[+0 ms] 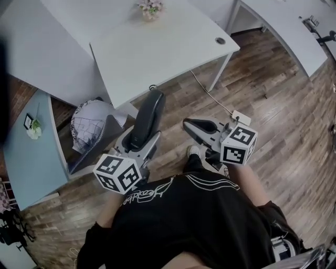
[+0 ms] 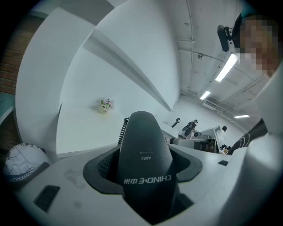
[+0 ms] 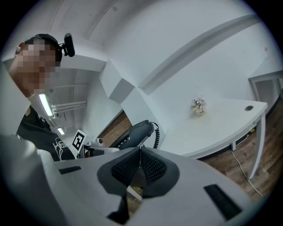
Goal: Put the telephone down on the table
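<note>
A black telephone [image 1: 147,121] is held in the air over the wooden floor, just short of the near edge of the white table [image 1: 157,47]. My left gripper [image 1: 140,143] is shut on it, with the pads clamped on both sides of the telephone [image 2: 143,163]. Its coiled cord [image 2: 123,132] hangs at the far end. To the right, my right gripper [image 1: 198,126] is shut with its black pads touching and nothing between them. In the right gripper view the telephone [image 3: 135,134] shows beyond the jaws, with the table [image 3: 212,126] behind it.
A small flower pot [image 1: 150,9] stands at the table's far edge, and a cable hole [image 1: 220,40] sits near its right corner. A chair with a white patterned bundle [image 1: 89,126] stands at left beside a pale blue surface [image 1: 26,157]. A cable and adapter [image 1: 241,116] lie on the floor.
</note>
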Demonstrator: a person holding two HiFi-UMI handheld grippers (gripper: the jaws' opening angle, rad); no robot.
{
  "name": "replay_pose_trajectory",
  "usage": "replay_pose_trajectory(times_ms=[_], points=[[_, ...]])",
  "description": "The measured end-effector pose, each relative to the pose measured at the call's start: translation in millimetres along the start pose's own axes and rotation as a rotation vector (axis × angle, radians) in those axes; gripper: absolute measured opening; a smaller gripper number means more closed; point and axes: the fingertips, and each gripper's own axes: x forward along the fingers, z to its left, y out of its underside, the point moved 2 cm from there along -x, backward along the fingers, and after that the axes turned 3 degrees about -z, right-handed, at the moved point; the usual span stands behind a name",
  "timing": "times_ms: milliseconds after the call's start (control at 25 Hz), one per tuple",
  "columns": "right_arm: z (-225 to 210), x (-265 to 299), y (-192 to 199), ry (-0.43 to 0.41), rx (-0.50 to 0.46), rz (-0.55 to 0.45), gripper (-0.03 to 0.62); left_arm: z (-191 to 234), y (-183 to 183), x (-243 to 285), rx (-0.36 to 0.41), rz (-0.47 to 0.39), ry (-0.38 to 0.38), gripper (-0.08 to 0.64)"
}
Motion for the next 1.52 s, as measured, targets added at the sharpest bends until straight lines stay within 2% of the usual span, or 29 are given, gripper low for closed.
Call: replay_pose_trajectory(times_ms=[160, 360, 560, 720, 880, 1040, 1520], points=[[-43.6, -15.4, -27.3, 0.001, 0.002, -0.006, 0.04, -7.2, -17.2, 57.0, -0.006, 0.003, -0.004, 0.288], [-90.8, -45.0, -53.1, 0.023, 0.003, -0.012, 0.04, -25.9, -35.5, 119.8, -0.055, -0.02, 0.003, 0.288], [-121.8, -75.2, -81.0, 0.05, -0.023, -0.028, 0.04, -50.9, -50.5, 163.0, -0.024, -0.032, 0.036, 0.288], [-141.4, -78.9, -91.3, 0.059, -0.007, -0.036, 0.039, -49.5, -56.9, 180.4, -0.009, -0.026, 0.029, 0.288], [-159.8, -66.6, -87.3, 0.059, 0.012, -0.012, 0.04, -31.0, -53.3, 189.1, -0.016, -0.016, -0.002, 0.288], [-180.5, -42.0, -93.2, 0.059, 0.023, 0.02, 0.039, 2.5, -57.8, 202.5, -0.054, -0.004, -0.036, 0.288], [-258.8, 68.4, -137.8, 0.018, 0.059, 0.072, 0.04, 112.3, -111.1, 256.2, -0.091, 0.007, -0.114, 0.288]])
